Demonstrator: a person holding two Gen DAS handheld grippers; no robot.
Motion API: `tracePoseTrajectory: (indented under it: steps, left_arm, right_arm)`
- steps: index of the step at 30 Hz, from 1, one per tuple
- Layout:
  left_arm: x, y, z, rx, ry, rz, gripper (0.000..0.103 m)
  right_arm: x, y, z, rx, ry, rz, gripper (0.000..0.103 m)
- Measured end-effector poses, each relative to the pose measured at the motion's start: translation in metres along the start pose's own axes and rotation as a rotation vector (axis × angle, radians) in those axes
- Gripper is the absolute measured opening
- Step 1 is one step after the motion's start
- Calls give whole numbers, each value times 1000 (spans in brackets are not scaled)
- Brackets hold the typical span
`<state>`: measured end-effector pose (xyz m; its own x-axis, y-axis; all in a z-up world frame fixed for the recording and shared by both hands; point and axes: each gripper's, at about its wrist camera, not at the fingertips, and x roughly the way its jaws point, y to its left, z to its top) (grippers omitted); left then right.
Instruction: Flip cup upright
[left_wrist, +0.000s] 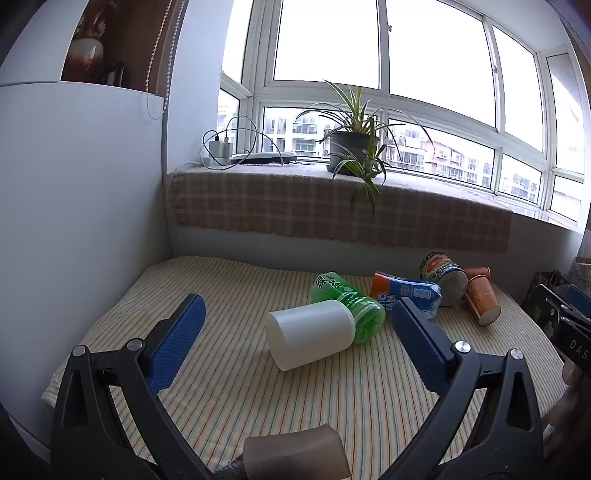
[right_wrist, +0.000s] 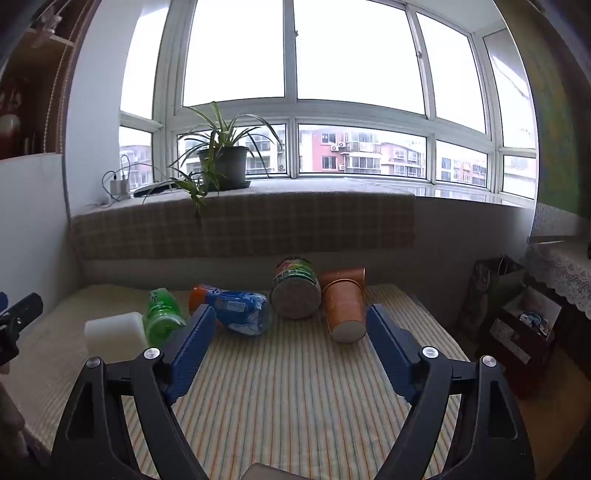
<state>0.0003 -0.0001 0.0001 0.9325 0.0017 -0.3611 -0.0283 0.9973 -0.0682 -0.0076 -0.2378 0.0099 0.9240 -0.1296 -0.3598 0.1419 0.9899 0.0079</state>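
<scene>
A white cup (left_wrist: 310, 334) lies on its side on the striped mat (left_wrist: 229, 391), flat base toward me; it also shows in the right wrist view (right_wrist: 112, 334). My left gripper (left_wrist: 295, 317) is open and empty, its blue pads on either side of the white cup, a little short of it. An orange cup (right_wrist: 343, 308) lies on its side, base toward me, with a second orange cup (right_wrist: 345, 275) behind it. My right gripper (right_wrist: 291, 325) is open and empty, short of the row of objects.
A green bottle (left_wrist: 351, 302), a blue-orange bottle (left_wrist: 406, 291) and a can (left_wrist: 443, 275) lie on the mat between the cups. A plaid-covered window ledge with a potted plant (left_wrist: 354, 151) runs behind. A white cabinet (left_wrist: 74, 203) stands left; bags and boxes (right_wrist: 517, 321) stand right.
</scene>
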Motion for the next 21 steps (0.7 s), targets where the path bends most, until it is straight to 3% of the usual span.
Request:
tracePoseTrajectory:
  steps: [21]
  left_arm:
    - [-6,-2,3,-8,-16,-4,102]
  right_arm:
    - [-8,1,4,-9,-25,-21,83]
